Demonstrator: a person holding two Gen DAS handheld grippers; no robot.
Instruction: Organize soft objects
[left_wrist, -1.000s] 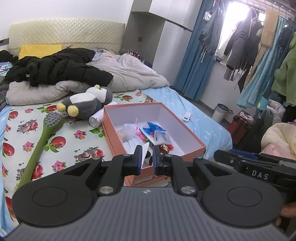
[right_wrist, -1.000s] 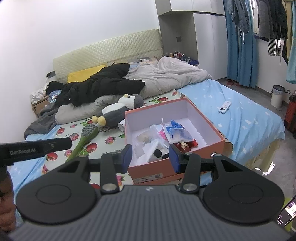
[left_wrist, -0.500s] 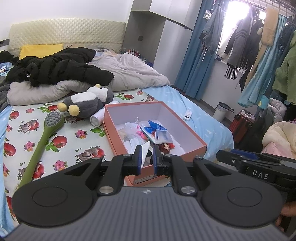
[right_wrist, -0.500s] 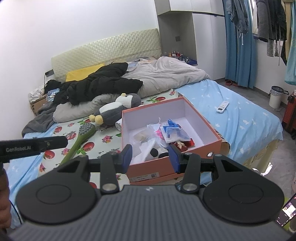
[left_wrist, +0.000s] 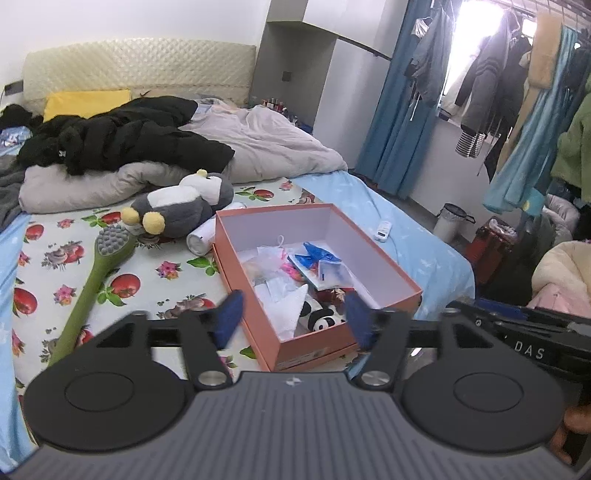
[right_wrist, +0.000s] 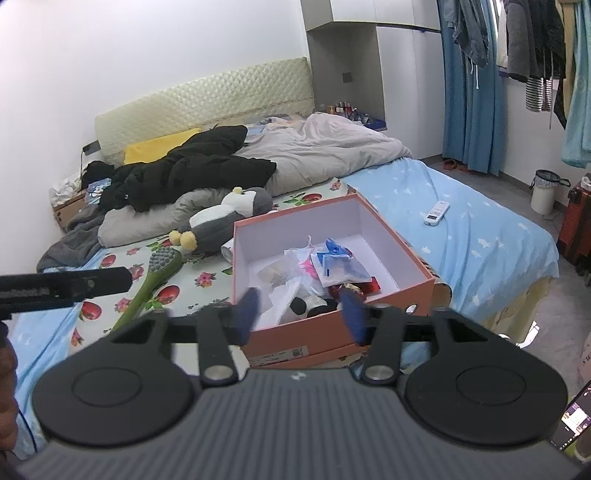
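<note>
An orange shoebox (left_wrist: 391, 271) (right_wrist: 413, 262) lies open on the bed, holding plastic bags, a blue clip and a small panda toy (left_wrist: 321, 319) (right_wrist: 301, 306). A grey and white penguin plush (left_wrist: 181, 210) (right_wrist: 225, 214) lies on the floral sheet behind the box. My left gripper (left_wrist: 293, 319) is open and empty, held above the box's near end. My right gripper (right_wrist: 301, 310) is open and empty, also above the box's near end.
A green long-handled brush (left_wrist: 96, 273) (right_wrist: 155, 273) lies left of the box. A white tube (left_wrist: 201, 238) rests by the penguin. A black coat (left_wrist: 118, 140), grey duvet (right_wrist: 325, 147), remote (right_wrist: 436, 213) and bin (right_wrist: 545, 190) are around.
My left gripper has opened from shut to wide. My right gripper has opened wider. Both views have shifted slightly toward the box.
</note>
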